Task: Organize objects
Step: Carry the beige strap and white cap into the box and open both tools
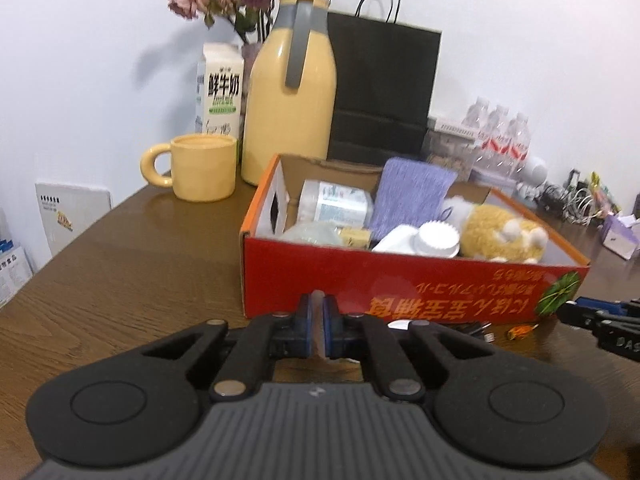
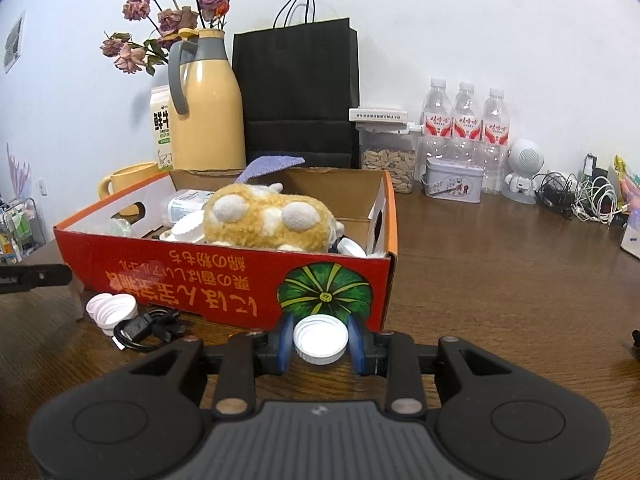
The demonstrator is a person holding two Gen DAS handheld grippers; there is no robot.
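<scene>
A red cardboard box point(image 1: 400, 280) point(image 2: 200, 276) stands open on the brown table, holding a yellow plush toy point(image 2: 268, 220), a purple cloth point(image 1: 412, 192), a plastic bottle point(image 1: 336, 202) and white caps point(image 1: 436, 238). Just in front of the box, my right gripper point(image 2: 320, 332) is shut on a white bottle cap point(image 2: 320, 340). My left gripper point(image 1: 319, 320) is shut near the box's front left corner; a thin pale sliver shows between its pads, and I cannot tell what it is. More white caps point(image 2: 110, 310) and a black cable point(image 2: 148, 330) lie by the box front.
Behind the box stand a yellow jug point(image 1: 288, 100), a yellow mug point(image 1: 200, 168), a milk carton point(image 1: 220, 88) and a black paper bag point(image 2: 296, 96). Water bottles point(image 2: 466, 128), a tin point(image 2: 452, 184), a food jar point(image 2: 388, 160) and tangled cables point(image 2: 580, 200) fill the back right.
</scene>
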